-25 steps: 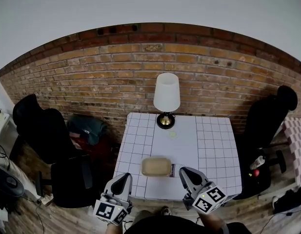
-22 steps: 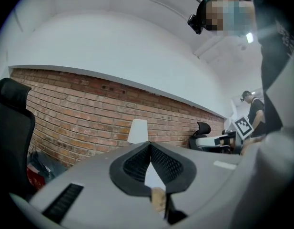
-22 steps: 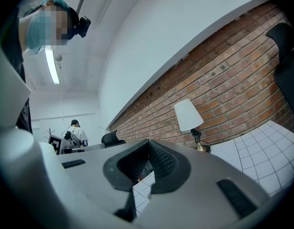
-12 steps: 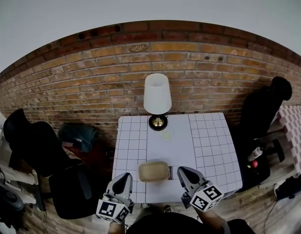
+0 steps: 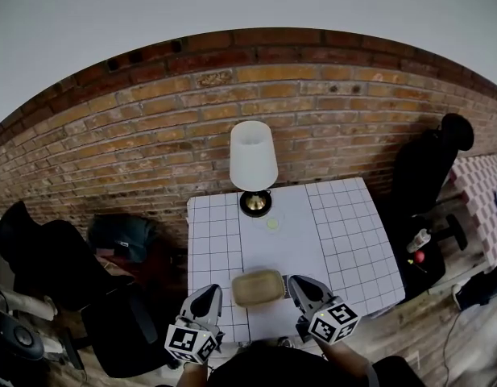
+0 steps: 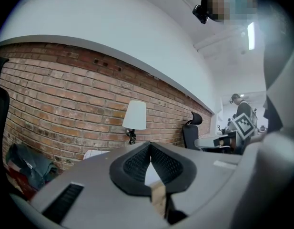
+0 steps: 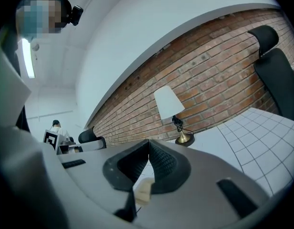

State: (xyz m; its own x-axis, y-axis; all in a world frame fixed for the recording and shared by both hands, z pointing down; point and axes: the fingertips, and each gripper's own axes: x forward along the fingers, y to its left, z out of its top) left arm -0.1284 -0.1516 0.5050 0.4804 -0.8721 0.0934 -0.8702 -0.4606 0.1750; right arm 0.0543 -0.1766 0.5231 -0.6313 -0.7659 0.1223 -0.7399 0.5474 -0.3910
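1. Brick wall fills the background, with a white gridded tabletop [image 5: 345, 224] pushed against it and black chairs [image 5: 47, 256] on either side.
2. At the tabletop's far edge stands a lamp [image 5: 253, 158] with a white shade and a brass base. A small pale disc [image 5: 273, 223] lies just in front of it.
3. Near the front edge sits a dish [image 5: 258, 287]. It is tan, shallow and rectangular with rounded corners, and looks empty.
4. The left gripper [image 5: 209, 295] hovers just left of the dish. Its jaws are closed tip to tip, gripping nothing.
5. The right gripper [image 5: 300, 285] hovers just right of the dish. Its jaws are likewise closed and empty.
6. Each gripper view shows a sliver of the tan dish below the meeting jaw tips.
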